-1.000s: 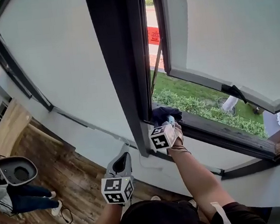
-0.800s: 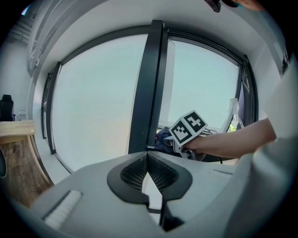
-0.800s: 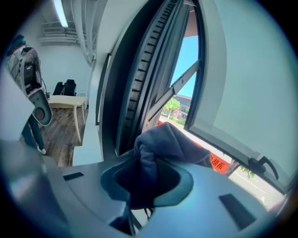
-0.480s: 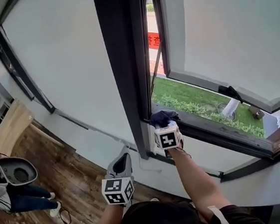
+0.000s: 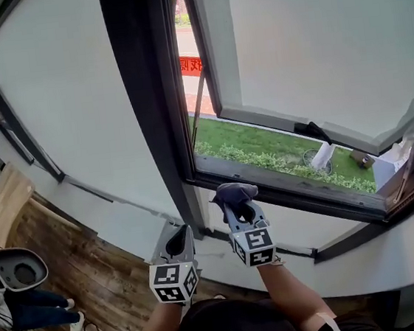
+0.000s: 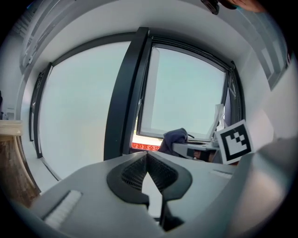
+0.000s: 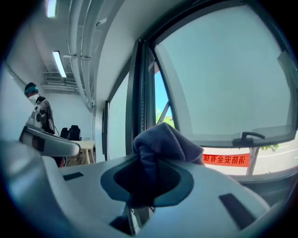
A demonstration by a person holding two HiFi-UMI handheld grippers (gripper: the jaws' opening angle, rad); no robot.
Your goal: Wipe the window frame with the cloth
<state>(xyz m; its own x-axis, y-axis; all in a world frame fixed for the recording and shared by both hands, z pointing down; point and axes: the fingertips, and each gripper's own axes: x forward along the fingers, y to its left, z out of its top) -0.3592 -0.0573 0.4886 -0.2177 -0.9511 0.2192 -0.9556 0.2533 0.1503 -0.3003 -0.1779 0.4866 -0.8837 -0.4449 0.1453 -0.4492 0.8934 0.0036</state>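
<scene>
A dark blue-grey cloth (image 5: 234,192) is bunched between the jaws of my right gripper (image 5: 238,208), which is shut on it. The cloth (image 7: 163,139) hangs in the air a little short of the dark window frame's bottom rail (image 5: 283,183), over the white wall below it. In the left gripper view the cloth (image 6: 176,136) shows to the right. My left gripper (image 5: 180,240) is lower and to the left, near the foot of the frame's thick upright (image 5: 148,101). Its jaws meet, with nothing held (image 6: 146,160). The sash (image 5: 312,45) is swung outward.
Something white (image 5: 392,158) sits at the frame's right corner. A sash handle (image 5: 311,131) and a stay arm (image 5: 200,113) sit in the opening. A person (image 5: 26,304) stands on the wooden floor at the lower left, beside a wooden desk (image 5: 3,203).
My right gripper has drawn the cloth back from the bottom rail, toward me and downward. The left gripper has hardly moved. The head view has swung to the right.
</scene>
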